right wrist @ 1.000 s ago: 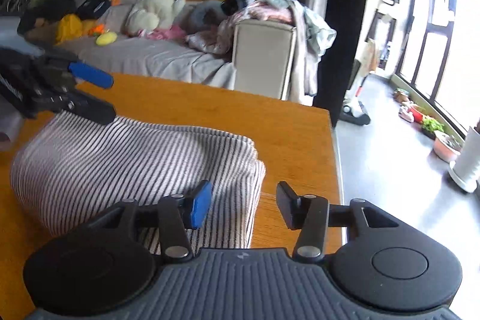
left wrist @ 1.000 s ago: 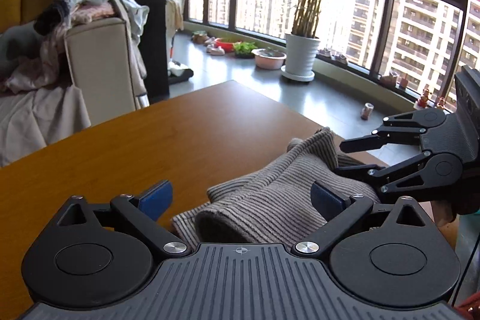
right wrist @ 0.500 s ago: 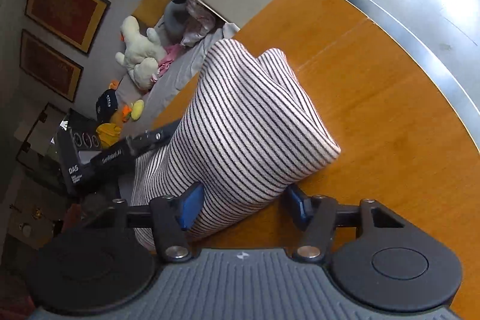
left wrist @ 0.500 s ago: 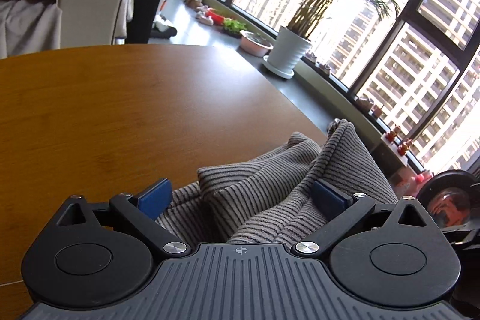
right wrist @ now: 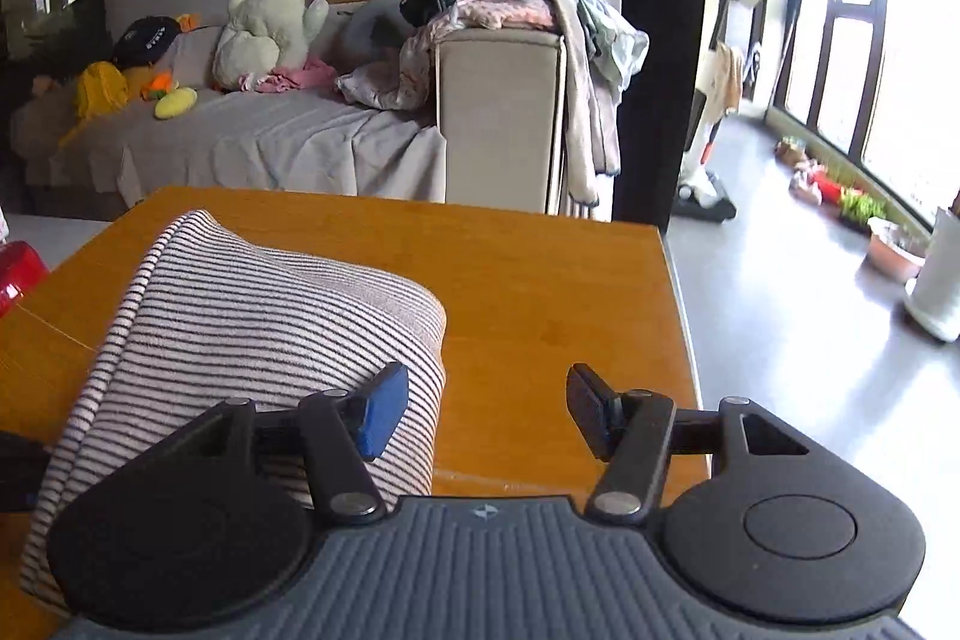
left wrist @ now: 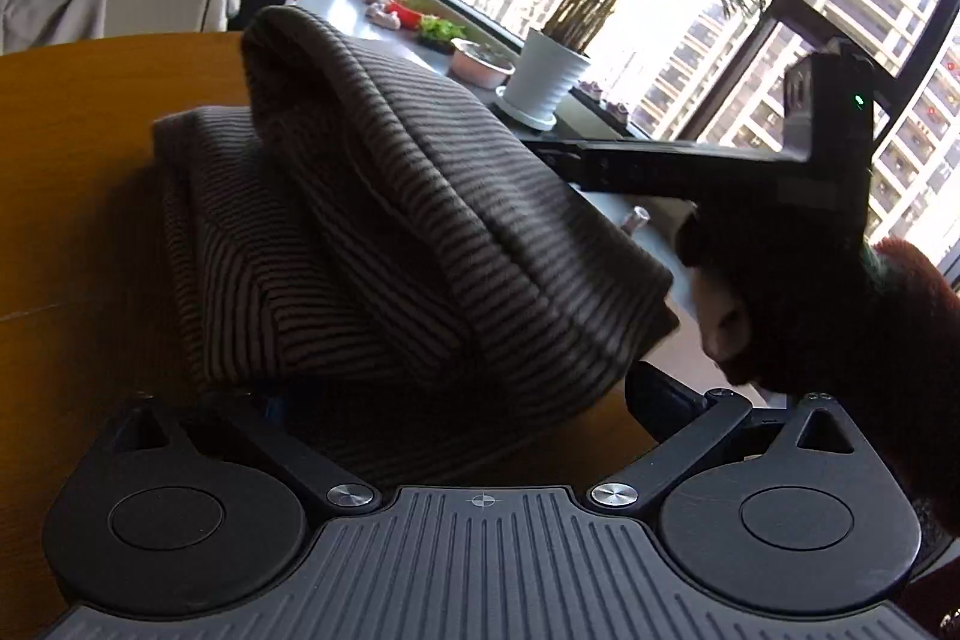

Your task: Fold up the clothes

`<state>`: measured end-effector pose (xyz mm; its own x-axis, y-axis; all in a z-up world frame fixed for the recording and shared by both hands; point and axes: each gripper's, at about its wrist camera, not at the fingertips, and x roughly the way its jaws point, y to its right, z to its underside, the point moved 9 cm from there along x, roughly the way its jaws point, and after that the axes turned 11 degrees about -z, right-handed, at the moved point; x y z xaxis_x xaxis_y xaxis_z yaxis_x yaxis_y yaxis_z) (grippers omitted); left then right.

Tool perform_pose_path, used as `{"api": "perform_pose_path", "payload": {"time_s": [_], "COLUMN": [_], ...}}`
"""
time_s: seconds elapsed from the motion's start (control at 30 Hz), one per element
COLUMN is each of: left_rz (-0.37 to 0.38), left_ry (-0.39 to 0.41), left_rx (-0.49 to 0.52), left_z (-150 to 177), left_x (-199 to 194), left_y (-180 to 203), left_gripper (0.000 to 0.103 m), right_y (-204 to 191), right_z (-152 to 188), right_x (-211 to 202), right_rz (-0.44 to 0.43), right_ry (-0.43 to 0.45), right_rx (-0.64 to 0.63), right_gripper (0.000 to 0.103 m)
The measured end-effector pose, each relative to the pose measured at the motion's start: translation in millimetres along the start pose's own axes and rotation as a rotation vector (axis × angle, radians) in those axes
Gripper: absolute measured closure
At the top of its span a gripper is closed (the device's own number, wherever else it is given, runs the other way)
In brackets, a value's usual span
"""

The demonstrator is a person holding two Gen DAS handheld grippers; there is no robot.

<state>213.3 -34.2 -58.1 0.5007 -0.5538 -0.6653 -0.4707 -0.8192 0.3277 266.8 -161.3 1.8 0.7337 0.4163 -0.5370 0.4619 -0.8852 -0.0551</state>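
Observation:
A folded striped garment [left wrist: 372, 232] lies bunched on the wooden table [left wrist: 78, 196]. It also shows in the right wrist view [right wrist: 252, 316]. My left gripper [left wrist: 462, 394] is open, its jaws wide on either side of the garment's near edge, and the cloth drapes over the left finger. My right gripper [right wrist: 480, 412] is open; its left pad [right wrist: 381, 415] rests over the garment's corner, the right finger [right wrist: 591, 415] over bare table. The right gripper's body [left wrist: 750, 172] shows beyond the garment in the left wrist view.
The table's right edge [right wrist: 678, 292] drops to a grey floor. A sofa [right wrist: 270, 142] piled with clothes and toys stands behind. A potted plant [left wrist: 546, 82] and dishes sit by the windows. A red object [right wrist: 15, 268] is at the table's left.
The garment has been folded over into a thicker bundle. The right gripper has swung back to level, off the cloth it straddled. The left gripper has moved closer under the garment.

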Motion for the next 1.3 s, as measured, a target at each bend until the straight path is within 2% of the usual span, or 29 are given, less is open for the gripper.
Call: {"api": "perform_pose_path", "payload": {"time_s": [0.07,0.17,0.23,0.37,0.47,0.5,0.53,0.57,0.63,0.73,0.87,0.97,1.0,1.03,1.1,1.17,1.23,1.3], "left_rz": [0.057,0.021,-0.054,-0.356,-0.443,-0.448,-0.454,-0.462,-0.469,-0.452,-0.427,-0.394,-0.381,-0.369,-0.344,-0.319,-0.294,-0.269], "left_ry": [0.003,0.061,0.108,0.253,0.264,0.245,0.22,0.192,0.148,0.121,0.103,0.101,0.101,0.102,0.103,0.104,0.105,0.106], "left_rx": [0.018,0.081,0.067,-0.046,-0.163,-0.185,-0.189,-0.186,-0.175,-0.177,-0.172,-0.18,-0.182,-0.185,-0.191,-0.196,-0.202,-0.207], "left_z": [4,1,-7,-32,-42,-45,-45,-44,-41,-29,-18,-14,-13,-13,-11,-9,-8,-6], "left_x": [-6,-25,-40,-70,-71,-66,-58,-48,-35,-31,-26,-24,-24,-23,-22,-20,-19,-18], "left_y": [20,29,16,-41,-72,-78,-81,-82,-83,-84,-85,-83,-82,-81,-80,-78,-76,-75], "left_gripper": [0.0,0.0,0.0,0.0,0.001,0.003,0.011,0.022,0.03,0.034,0.038,0.044,0.044,0.044,0.044,0.045,0.047,0.047], "right_y": [-12,-35,-54,-98,-129,-133,-138,-136,-128,-121,-118,-112,-107,-101,-87,-83,-93,-111], "right_z": [-5,-3,4,24,41,44,47,47,46,47,57,55,51,42,22,-8,-29,-32], "right_x": [-20,-56,-71,-87,-65,-55,-45,-37,-29,-27,-29,-35,-38,-42,-50,-65,-71,-62], "right_rz": [-0.019,-0.041,-0.062,-0.126,-0.108,-0.088,-0.067,-0.047,-0.011,0.016,0.052,0.07,0.073,0.053,0.008,-0.113,-0.187,-0.236], "right_ry": [0.046,0.12,0.156,0.201,0.174,0.168,0.161,0.152,0.146,0.129,0.105,0.088,0.086,0.093,0.109,0.168,0.195,0.16], "right_rx": [-0.037,-0.12,-0.157,-0.232,-0.339,-0.346,-0.352,-0.327,-0.306,-0.336,-0.452,-0.471,-0.458,-0.408,-0.297,-0.179,-0.157,-0.181], "right_gripper": [0.033,0.026,0.025,0.019,0.018,0.018,0.018,0.018,0.02,0.027,0.037,0.055,0.068,0.074,0.078,0.08,0.08,0.08]}}
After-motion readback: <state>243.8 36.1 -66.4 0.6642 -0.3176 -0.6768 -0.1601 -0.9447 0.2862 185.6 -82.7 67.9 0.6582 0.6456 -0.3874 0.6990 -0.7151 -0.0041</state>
